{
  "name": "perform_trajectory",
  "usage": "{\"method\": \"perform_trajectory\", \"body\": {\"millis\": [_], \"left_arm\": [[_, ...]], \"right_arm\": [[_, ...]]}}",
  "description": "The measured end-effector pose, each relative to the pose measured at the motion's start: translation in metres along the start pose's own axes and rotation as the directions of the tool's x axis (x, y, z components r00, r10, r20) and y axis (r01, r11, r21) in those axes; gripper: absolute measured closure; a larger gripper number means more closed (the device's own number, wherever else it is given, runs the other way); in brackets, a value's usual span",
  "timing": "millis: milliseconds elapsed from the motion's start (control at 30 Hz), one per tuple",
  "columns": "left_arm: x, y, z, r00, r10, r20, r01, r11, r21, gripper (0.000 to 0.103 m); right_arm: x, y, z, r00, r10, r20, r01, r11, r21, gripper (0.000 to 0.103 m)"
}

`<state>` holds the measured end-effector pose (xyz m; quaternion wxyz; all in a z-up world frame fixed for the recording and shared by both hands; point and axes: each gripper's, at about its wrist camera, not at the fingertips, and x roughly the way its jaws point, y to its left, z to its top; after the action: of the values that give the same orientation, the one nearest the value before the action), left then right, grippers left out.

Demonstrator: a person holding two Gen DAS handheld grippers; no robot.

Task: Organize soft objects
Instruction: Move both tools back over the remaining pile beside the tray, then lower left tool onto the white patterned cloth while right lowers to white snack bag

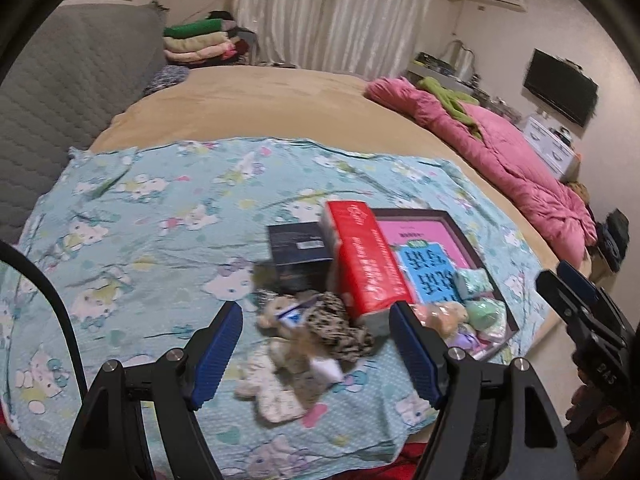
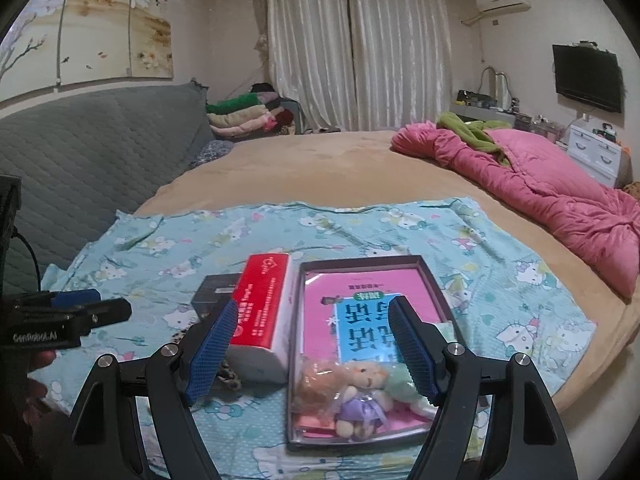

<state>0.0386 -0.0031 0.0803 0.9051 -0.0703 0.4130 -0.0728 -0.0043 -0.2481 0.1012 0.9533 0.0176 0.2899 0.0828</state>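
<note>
Bed [image 2: 320,168] carrying cat-print sheet [image 1: 140,216]. Tray [image 2: 430,280] already holding bear [image 2: 360,396] and green soft bits [image 1: 480,312]. Plush pile [image 1: 304,340] lying loose on sheet beside red pack [image 1: 364,260]. You are hovering left gripper [image 1: 316,344] wide over pile, right gripper [image 2: 310,344] wide, empty, over tray. Roughly halfway, I judge.

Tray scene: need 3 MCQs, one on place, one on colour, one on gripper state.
1. Where is the purple-dressed bear?
A. in the tray
B. on the pink quilt
C. on the tissue pack

2. What colour is the tissue pack's top?
A. green
B. red
C. yellow

3. How is the left gripper?
A. shut on a toy
B. out of view
C. open

Answers: 1 A, the bear lies within the tray's dark rim. 2 B, its top face is red. 3 C, its jaws stand wide apart above the loose toys, gripping nothing.
</note>
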Motion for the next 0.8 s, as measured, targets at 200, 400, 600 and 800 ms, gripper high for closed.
{"method": "perform_trajectory", "body": {"millis": [200,400,600,800], "left_arm": [[-0.008,0.033,-0.003,0.999,0.036,0.006,-0.036,0.998,-0.055,0.028],[-0.008,0.054,-0.011,0.998,0.06,-0.01,-0.06,0.994,-0.09,0.028],[-0.003,0.065,-0.024,0.997,0.066,-0.039,-0.069,0.993,-0.1,0.028],[0.01,0.068,-0.039,0.994,0.061,-0.09,-0.07,0.993,-0.096,0.028]], "right_arm": [[-0.002,0.014,0.001,0.999,0.038,-0.001,-0.038,0.999,-0.012,0.024],[0.001,0.03,-0.002,0.997,0.069,-0.018,-0.07,0.997,-0.039,0.024],[0.009,0.045,-0.009,0.993,0.102,-0.056,-0.105,0.993,-0.059,0.024],[0.018,0.055,-0.019,0.987,0.129,-0.098,-0.136,0.988,-0.071,0.024]]}}
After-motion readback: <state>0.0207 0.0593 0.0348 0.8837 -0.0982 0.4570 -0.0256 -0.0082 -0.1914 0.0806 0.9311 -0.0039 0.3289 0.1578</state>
